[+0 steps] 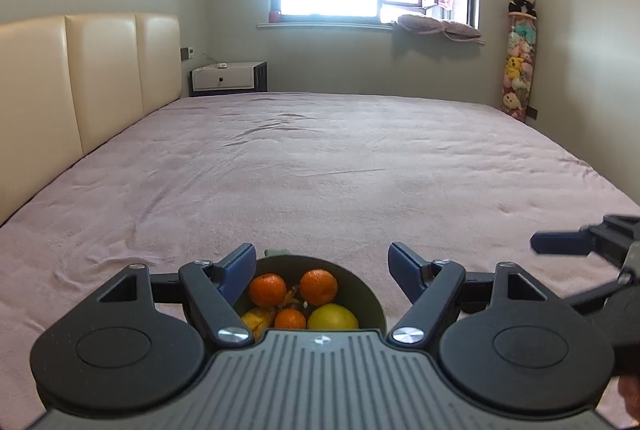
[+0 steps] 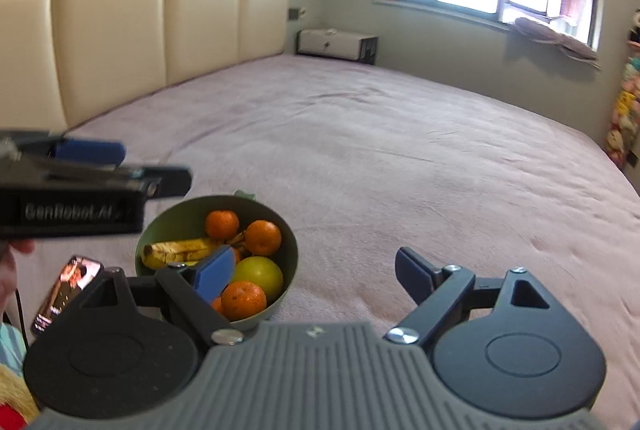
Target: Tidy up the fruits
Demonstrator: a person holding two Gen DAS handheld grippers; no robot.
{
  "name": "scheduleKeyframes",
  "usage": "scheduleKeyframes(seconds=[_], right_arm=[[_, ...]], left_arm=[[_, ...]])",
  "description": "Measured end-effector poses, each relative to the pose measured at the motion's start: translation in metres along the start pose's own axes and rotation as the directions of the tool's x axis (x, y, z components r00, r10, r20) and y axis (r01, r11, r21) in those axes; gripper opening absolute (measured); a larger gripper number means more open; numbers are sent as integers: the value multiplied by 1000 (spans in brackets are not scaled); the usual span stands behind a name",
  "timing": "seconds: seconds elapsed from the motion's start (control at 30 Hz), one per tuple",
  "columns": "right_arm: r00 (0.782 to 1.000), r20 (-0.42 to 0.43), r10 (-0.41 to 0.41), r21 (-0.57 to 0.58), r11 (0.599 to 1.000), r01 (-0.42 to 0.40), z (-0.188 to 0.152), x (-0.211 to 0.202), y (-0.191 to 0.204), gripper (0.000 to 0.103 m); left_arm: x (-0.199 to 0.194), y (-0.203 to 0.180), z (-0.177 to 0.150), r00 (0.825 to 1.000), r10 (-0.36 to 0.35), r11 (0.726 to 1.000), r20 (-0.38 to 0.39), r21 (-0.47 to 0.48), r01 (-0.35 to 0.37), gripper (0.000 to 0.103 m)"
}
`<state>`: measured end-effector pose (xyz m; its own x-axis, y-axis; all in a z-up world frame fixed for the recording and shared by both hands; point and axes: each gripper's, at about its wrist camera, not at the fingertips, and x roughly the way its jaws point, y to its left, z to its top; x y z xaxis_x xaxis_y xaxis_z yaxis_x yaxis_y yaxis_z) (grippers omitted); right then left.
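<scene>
- Hovering over a pink bedspread (image 2: 400,158), your two grippers frame a green bowl (image 2: 286,230) of fruit that sits on the bed near its front edge.
- Your left gripper (image 1: 322,272) stands with its blue pads (image 1: 240,270) spread wide apart and nothing between them; in its own wrist view the bowl lies just below and ahead, at 6 o'clock under the jaws.
- Your right gripper (image 2: 316,272) is also spread, gripping nothing; its left pad (image 2: 214,272) overlaps the bowl in the picture, though you cannot tell from this view whether it touches.
- Inside the bowl a spotted banana (image 2: 180,252) lies nearly flat, its long axis running roughly 9 to 3 o'clock in the right wrist view, stem end toward the centre and the other tip toward the 9 o'clock rim.
- Around it sit several mandarins (image 2: 262,238) and a round yellow-green fruit (image 2: 260,274); one mandarin (image 2: 244,300) rests at the 6 o'clock rim.
- In the right wrist view your left gripper's body crosses the frame at 9 o'clock, blurred, above and left of the bowl.
- A lit phone (image 2: 66,294) lies on the bed at 8 o'clock of the bowl, just beside it.
- A cream padded headboard (image 2: 160,30) closes the far left.
</scene>
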<state>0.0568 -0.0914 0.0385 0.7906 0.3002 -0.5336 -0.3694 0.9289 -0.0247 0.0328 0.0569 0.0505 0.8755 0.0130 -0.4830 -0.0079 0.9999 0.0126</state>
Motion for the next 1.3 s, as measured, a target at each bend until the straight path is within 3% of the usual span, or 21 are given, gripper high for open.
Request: scheduleKeyframes(seconds=[0.13,0.3,0.53,0.73,1.3], right_arm=[[1000,15,-27,52,998,26,-10,-15,-3,94],[998,-24,-62,59,996,63,-23,-21,-1,99],[993,-76,-95,111,988,103,-46,-19,-10,99],[988,-103,-116,147,981,130,-54,-11,-18,99],[984,-124,-125,173,974,146,-57,-2,-20,99]], left_arm=[[-12,-10,-9,1000,20,999,12,27,-21,88],[-10,-16,-18,1000,22,999,-21,33,-21,89],[8,-5,-40,992,56,998,-116,7,-56,89],[26,7,-54,971,72,996,-226,-42,-83,89],[31,-4,-50,967,77,997,-243,-12,-82,89]])
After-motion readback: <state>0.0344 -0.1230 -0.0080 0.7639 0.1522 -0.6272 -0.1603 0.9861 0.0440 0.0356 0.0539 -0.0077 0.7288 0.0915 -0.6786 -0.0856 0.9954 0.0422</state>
